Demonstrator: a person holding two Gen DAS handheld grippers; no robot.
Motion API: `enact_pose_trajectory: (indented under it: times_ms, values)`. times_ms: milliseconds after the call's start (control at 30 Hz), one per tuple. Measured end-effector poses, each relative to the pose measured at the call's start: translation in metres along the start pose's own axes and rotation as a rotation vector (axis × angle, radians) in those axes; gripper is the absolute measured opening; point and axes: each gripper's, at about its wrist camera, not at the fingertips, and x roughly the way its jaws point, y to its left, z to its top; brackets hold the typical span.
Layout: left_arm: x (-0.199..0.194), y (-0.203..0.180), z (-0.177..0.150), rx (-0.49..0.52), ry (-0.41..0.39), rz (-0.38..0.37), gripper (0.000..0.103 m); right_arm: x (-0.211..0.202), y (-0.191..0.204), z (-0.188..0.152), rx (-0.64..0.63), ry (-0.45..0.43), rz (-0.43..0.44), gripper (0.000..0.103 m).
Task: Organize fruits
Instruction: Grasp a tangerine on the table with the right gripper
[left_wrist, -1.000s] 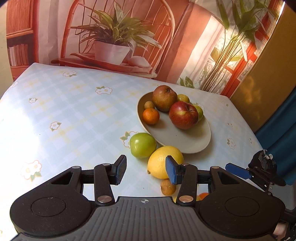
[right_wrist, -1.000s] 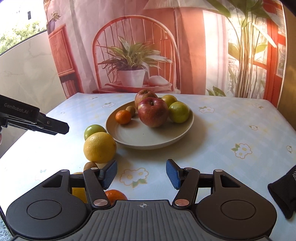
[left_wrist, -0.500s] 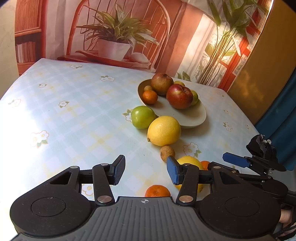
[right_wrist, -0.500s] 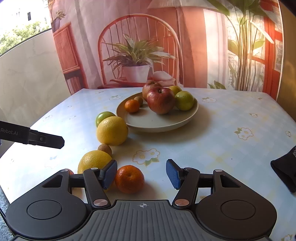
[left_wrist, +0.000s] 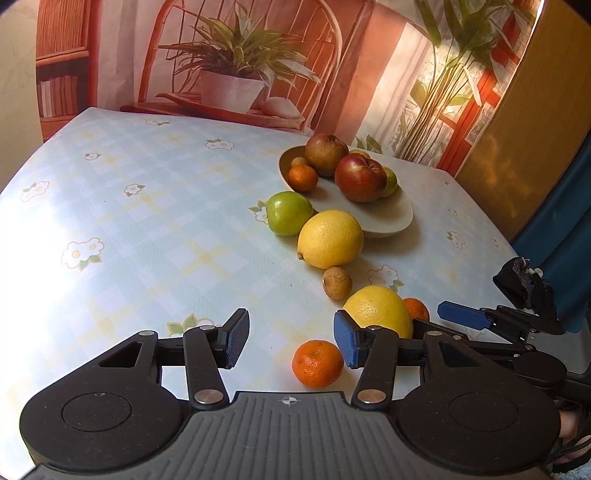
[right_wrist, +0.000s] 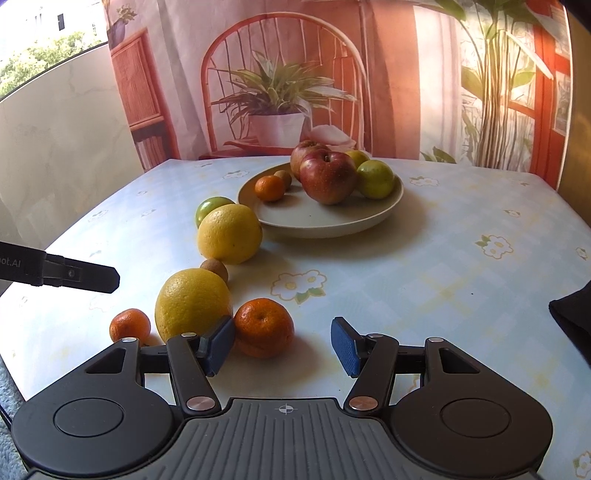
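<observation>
A beige plate holds two red apples, a mandarin and some small green and yellow fruit. In front of it on the table lie a green apple, a lemon, a small brown fruit and a second lemon. My left gripper is open; a mandarin lies in its gap by the right pad, not squeezed. My right gripper is open too, with another mandarin beside its left pad.
The floral tablecloth ends at a near left edge in the right wrist view. A dark glove lies at the table's right side. A printed backdrop with a chair and potted plant stands behind the table.
Both grippers have drawn back from the plate and sunk a little. The near lemon and the two mandarins have come into view by the fingers.
</observation>
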Motion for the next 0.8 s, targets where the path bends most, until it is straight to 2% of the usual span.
enact_pose_trajectory:
  times_ms: [233,333,400,567,800]
  values:
    - [0.001,0.003,-0.003,-0.010,0.011,-0.001,0.053,0.007,0.004,0.005,-0.041,0.001,0.024,0.053]
    - [0.002,0.005,-0.004,-0.019,0.018,0.000,0.053,0.010,0.005,0.007,-0.042,0.008,0.052,0.046]
    - [0.003,0.006,-0.004,-0.025,0.023,0.001,0.053,0.013,0.006,0.008,-0.044,0.020,0.065,0.037]
    - [0.004,0.006,-0.005,-0.031,0.032,0.000,0.053,0.018,0.009,0.004,-0.046,0.036,0.068,0.036]
    - [0.007,0.005,-0.006,-0.030,0.049,-0.008,0.053,0.015,0.001,0.000,-0.018,0.008,0.041,0.035]
